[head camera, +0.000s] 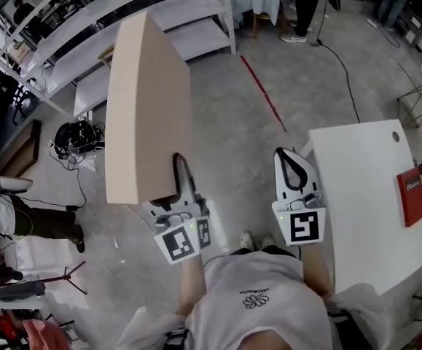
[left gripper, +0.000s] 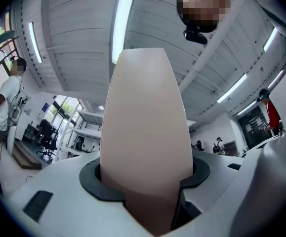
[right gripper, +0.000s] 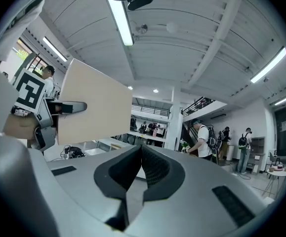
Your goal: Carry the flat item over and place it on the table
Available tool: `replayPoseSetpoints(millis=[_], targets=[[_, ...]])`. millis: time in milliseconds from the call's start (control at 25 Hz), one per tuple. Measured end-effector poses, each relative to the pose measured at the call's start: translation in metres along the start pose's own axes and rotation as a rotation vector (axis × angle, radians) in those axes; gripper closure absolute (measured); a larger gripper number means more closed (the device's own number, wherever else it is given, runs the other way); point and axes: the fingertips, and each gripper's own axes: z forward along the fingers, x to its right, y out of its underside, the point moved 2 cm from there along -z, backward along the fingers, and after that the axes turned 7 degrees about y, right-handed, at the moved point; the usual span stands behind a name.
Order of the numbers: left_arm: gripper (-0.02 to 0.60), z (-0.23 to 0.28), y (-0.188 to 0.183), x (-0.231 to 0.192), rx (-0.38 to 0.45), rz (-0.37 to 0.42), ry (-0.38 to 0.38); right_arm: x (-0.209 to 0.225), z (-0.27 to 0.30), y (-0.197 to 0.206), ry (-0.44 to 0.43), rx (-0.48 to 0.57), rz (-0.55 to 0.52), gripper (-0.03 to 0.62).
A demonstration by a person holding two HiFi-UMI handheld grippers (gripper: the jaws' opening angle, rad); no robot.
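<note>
The left gripper (head camera: 179,168) pinches the flat board (head camera: 145,108), a pale beige panel, by its near lower edge. In the left gripper view the panel fills the gap between the jaws, which stand apart by its thickness and press on both faces, and it rises straight away from the camera. From the head view the board stands on edge, tall and slightly tilted. It is held up over the grey floor (head camera: 232,159) in front of the person's left side. It touches nothing but the gripper. The right gripper (head camera: 292,160) is held just beside it, to the right, with its jaws pressed together and nothing between them. The right gripper view shows the ribbed pads meeting at the centre line, with the board and the left gripper's marker cube (right gripper: 28,95) off to the left. The white surface (head camera: 356,195) stands to the person's right, well apart from the board. A red flat item (head camera: 412,195) lies at its far right edge. A red line (head camera: 263,93) runs across the floor ahead, and white shelving (head camera: 123,13) stands beyond the board at the upper left.
</note>
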Motion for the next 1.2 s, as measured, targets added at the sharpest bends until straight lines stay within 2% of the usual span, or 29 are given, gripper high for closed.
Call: replayPoseSetpoints(millis=[160, 320, 440, 560, 680, 840, 1040, 1200], targets=[[0.298, 0.000, 0.001, 0.001, -0.003, 0.003, -0.011, 0.005, 0.007, -0.003, 0.002, 0.026, 0.026, 0.583], [0.298, -0.001, -0.002, 0.004, -0.001, 0.012, -0.026, 0.009, 0.004, -0.007, -0.014, 0.051, -0.010, 0.583], [0.298, 0.000, -0.003, 0.010, 0.004, 0.001, -0.016, 0.018, -0.002, -0.011, 0.020, 0.067, -0.006, 0.583], [0.299, 0.004, 0.001, 0.020, -0.008, -0.043, 0.038, 0.031, -0.012, -0.004, 0.079, 0.047, -0.011, 0.583], [0.299, 0.014, 0.007, 0.056, -0.014, -0.108, 0.123, 0.065, -0.032, 0.007, 0.183, 0.016, 0.018, 0.583], [0.299, 0.025, 0.017, 0.137, -0.012, -0.127, 0.275, 0.131, -0.076, 0.019, 0.340, 0.002, 0.007, 0.583], [0.298, 0.046, 0.034, 0.253, -0.003, -0.245, 0.508, 0.216, -0.148, 0.045, 0.589, -0.050, -0.053, 0.583], [0.298, 0.035, 0.046, 0.333, 0.005, -0.305, 0.679, 0.254, -0.219, 0.061, 0.775, -0.083, -0.085, 0.583]])
